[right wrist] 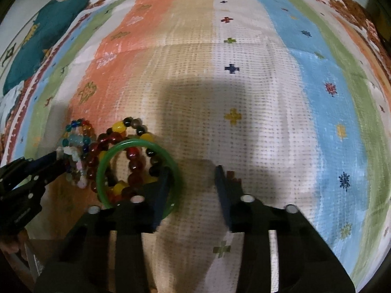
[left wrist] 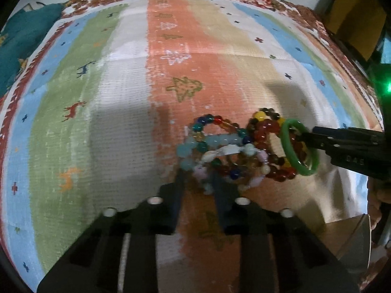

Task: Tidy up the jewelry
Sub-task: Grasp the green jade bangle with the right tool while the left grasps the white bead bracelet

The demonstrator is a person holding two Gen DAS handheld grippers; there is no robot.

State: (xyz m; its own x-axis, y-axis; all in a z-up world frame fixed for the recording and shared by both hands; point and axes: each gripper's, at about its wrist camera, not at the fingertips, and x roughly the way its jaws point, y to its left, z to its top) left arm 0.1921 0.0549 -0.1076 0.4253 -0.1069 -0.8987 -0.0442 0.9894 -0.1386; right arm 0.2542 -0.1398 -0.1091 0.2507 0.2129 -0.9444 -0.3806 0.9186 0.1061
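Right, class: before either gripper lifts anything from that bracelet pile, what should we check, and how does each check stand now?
1. Left gripper closed on pastel bracelet: ok, beads sit between its fingers.
2. Right gripper gripping green bangle: cannot tell; one finger covers the rim.
3. Pastel bracelet free of neighbours: not ok, strands overlap.
4. Bangle clear of red bead bracelet: not ok, red beads show inside its ring.

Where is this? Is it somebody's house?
Probably a home, perhaps a bedroom. A striped cloth with little animals and crosses covers a soft surface, a teal cushion lies at its edge, and bead bracelets are piled on it.
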